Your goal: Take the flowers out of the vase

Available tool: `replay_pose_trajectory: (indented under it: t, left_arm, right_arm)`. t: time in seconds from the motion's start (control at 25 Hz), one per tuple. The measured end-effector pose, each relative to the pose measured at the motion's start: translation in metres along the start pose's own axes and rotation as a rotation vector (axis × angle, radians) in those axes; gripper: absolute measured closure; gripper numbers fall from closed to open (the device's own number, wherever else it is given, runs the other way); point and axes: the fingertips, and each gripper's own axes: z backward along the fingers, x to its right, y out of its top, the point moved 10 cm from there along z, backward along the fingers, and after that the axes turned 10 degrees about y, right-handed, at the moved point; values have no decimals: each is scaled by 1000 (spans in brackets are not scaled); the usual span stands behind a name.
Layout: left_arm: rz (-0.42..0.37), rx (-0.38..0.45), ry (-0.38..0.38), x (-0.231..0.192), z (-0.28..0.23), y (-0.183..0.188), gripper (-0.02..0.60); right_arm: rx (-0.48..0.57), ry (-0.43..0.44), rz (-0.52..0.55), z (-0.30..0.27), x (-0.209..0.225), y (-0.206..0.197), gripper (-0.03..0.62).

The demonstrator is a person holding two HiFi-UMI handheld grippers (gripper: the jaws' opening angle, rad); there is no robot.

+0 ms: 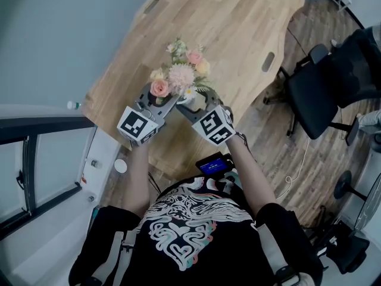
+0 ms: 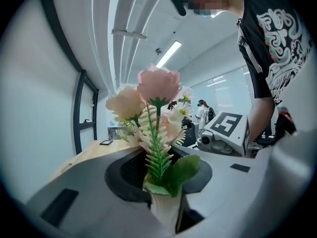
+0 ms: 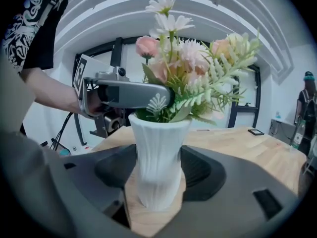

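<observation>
**Vase**: one, white, ribbed, stood upright on the wooden tabletop. The tabletop's near edge, on the person's side, lies close in front of the vase. Behind the vase a long run of bare wood is left open, and more bare wood lies to its left and right before the edges are met. Two oblong slots are cut in the tabletop, both well apart from the vase.

**Contents of vase:** flowers, one bunch, with pink, cream and white heads and green fern sprigs. The stems are seated in the vase's mouth and the heads are spread above its rim.

**Hand-held grippers:** two.
- The left hand-held gripper is set at the vase's left. Its jaws are clenched on the flowers' stems and leaves just above the vase's rim.
- The right hand-held gripper is set at the vase's right and lower down. Its jaws are closed on the vase's body, with one pad at each side. The vase's foot is seen resting on the wood between the jaws.

**Other items:**
- One black office chair is placed on the floor, past the tabletop's edge and well to the right of the vase.
- One small dark flat device is laid on the tabletop far behind the vase.
</observation>
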Motion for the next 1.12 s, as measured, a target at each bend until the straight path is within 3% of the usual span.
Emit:
replay_pose_trajectory:
  t: [0.6,0.88,1.12]
  left_arm:
    - [12,7,-15,4,4,14,503]
    - [100,75,7,-6,15,26,509]
    - [80,75,7,-2,18,37,511]
  right_arm:
    - [-14,-13,-4,0,-2,0,306]
    - [-20,-26,-22,0,-4,1,306]
    - [-25,-40,-38,-2,-4,-2,307]
